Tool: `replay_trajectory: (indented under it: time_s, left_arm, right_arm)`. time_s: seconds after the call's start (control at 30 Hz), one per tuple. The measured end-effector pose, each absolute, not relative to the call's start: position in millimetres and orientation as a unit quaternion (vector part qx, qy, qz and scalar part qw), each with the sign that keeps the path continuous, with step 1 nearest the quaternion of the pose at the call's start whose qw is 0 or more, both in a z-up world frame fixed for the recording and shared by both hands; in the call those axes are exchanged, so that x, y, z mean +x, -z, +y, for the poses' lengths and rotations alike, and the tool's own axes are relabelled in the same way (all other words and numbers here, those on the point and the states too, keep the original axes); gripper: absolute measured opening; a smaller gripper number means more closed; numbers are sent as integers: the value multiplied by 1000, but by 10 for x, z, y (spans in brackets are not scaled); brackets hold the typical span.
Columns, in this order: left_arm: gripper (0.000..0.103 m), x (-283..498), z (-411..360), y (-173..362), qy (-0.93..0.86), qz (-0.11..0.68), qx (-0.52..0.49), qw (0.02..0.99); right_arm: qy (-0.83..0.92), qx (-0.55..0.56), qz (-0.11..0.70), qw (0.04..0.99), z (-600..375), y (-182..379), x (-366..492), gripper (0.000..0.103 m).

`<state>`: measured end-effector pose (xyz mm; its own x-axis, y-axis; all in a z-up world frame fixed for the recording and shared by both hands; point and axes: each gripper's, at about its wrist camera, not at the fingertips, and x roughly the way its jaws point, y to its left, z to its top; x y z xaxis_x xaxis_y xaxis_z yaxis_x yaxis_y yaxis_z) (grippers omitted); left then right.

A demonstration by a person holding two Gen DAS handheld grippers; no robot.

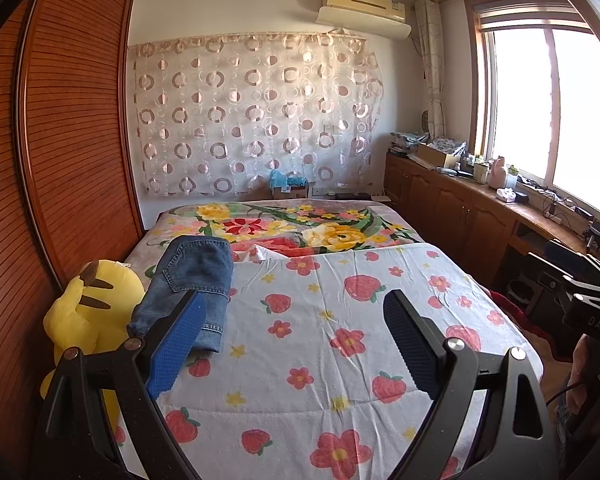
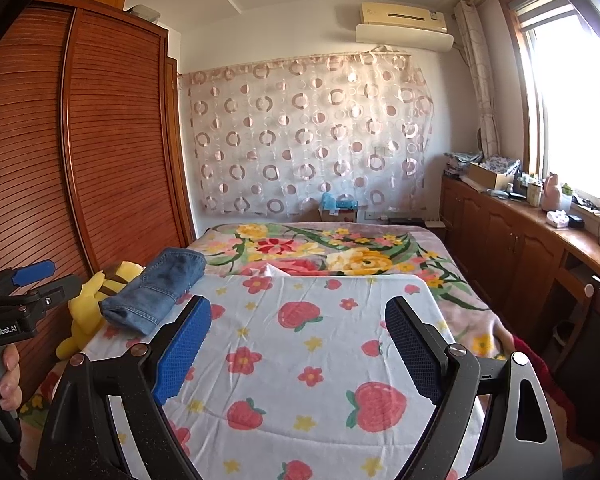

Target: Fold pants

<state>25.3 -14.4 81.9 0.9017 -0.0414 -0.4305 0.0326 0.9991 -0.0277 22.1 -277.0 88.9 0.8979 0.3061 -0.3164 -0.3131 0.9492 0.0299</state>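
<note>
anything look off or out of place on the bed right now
Nothing damaged or spilled. The folded jeans lie at the strawberry sheet's far left corner, angled, beside a yellow plush toy. Both grippers, left gripper and right gripper, are open and empty.

The pants [image 1: 192, 280] are faded blue denim. The quilt [image 1: 340, 340] is white with red strawberries and flowers. The plush toy [image 1: 92, 312] is yellow with brown marks.
</note>
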Motion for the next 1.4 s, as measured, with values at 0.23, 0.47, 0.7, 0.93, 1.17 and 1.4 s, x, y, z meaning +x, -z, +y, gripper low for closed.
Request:
replay_trajectory:
  time_s: [0.23, 0.47, 0.7, 0.93, 1.17, 1.4]
  left_arm:
    - [91, 242, -148, -806, 20, 221, -10, 975]
    - [91, 244, -149, -805, 19, 221, -8, 975]
    - [91, 243, -153, -804, 19, 221, -8, 975]
    - [91, 240, -149, -798, 19, 221, -9, 975]
    - [91, 240, -156, -799, 19, 222, -9, 975]
    - [91, 241, -157, -795, 19, 222, -8, 975]
  right_arm:
    - [-160, -11, 163, 974, -2769, -888, 216, 90]
    - [-160, -12, 163, 973, -2774, -887, 227, 90]
    - [-159, -12, 163, 974, -2768, -887, 225, 90]
    - [-160, -12, 163, 973, -2781, -894, 232, 90]
    - [-160, -12, 163, 974, -2779, -890, 230, 90]
    - [-159, -12, 164, 973, -2791, -894, 228, 90]
